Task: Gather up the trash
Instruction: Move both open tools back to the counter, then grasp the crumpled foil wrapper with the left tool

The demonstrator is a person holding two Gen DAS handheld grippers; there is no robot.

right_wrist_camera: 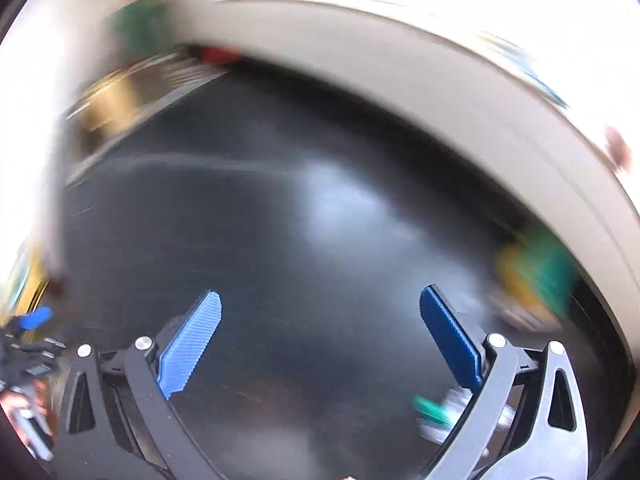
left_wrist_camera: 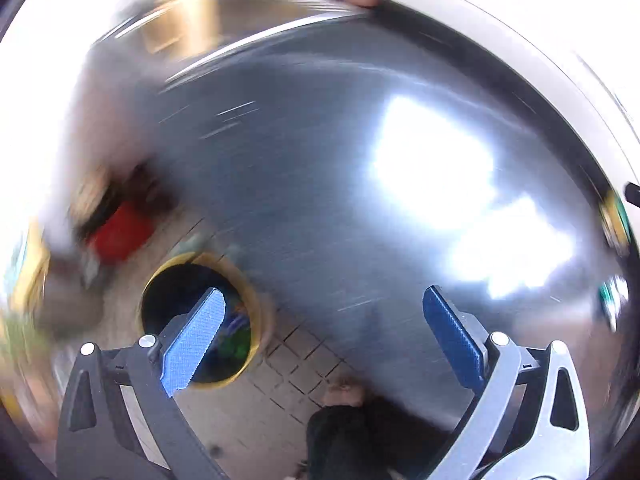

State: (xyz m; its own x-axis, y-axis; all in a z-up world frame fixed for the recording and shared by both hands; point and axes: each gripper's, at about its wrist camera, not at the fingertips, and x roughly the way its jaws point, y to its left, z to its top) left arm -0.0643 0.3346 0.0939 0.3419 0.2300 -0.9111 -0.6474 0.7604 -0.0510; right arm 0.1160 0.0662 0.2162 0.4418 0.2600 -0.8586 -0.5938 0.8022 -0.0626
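Note:
Both views are smeared by motion. My left gripper [left_wrist_camera: 320, 312] is open, nothing between its blue pads [left_wrist_camera: 192, 344], high over a dark glossy table [left_wrist_camera: 320, 160]. Below its left finger stands a yellow-rimmed bin [left_wrist_camera: 256, 320] on the tiled floor, with green and blue scraps inside. My right gripper [right_wrist_camera: 320, 316] is open and empty over the same dark table [right_wrist_camera: 240, 220]. A green and white piece of trash [right_wrist_camera: 434, 414] lies on the table under its right finger. A blurred yellow and green packet [right_wrist_camera: 536, 276] lies further right.
A red object [left_wrist_camera: 120, 236] sits blurred at the left beyond the table edge. A person's dark trouser leg and foot [left_wrist_camera: 348, 420] stand on the tiled floor [left_wrist_camera: 288, 364]. A hand with the other gripper [right_wrist_camera: 28, 344] shows at the lower left of the right wrist view.

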